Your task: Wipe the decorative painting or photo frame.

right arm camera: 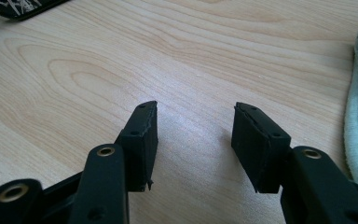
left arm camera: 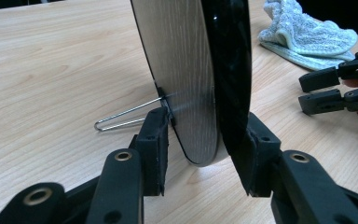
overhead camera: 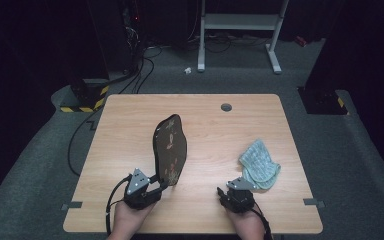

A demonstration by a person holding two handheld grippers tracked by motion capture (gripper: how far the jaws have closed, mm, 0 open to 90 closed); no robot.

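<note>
The left tongs (left arm camera: pixel 200 154) are sitting astride the bottom edge of a standing plate (left arm camera: pixel 200 70), one pad on the pale wood-grain back and the other on the glossy black front; the pads are lying close against it, but whether they are pressing on it cannot be told. No earlier look is on hand, so nothing is being said of their motion. The right tongs (right arm camera: pixel 195 135) are standing spread, with nothing between them but bare wood.

The plate is showing as an oval, black-lacquered piece with a small reddish and white pattern on its face (overhead camera: pixel 170 149), standing on edge and leaning on a thin wire stand (left arm camera: pixel 128 116) that is sticking out from its back.

Everything is resting on a light wooden surface (overhead camera: pixel 130 130) with a round grommet near its far edge. Beyond the plate, dark grey carpet is running to a white desk frame (overhead camera: pixel 240 30) and black cables.

The left tongs (overhead camera: pixel 142 189) are sitting at the plate's near end, touching or nearly so. The right tongs (overhead camera: pixel 235 192) are lying well to the right of the plate, and a pale blue-green cloth (overhead camera: pixel 260 164) is lying crumpled farther right of the plate, just beyond those right tongs.
</note>
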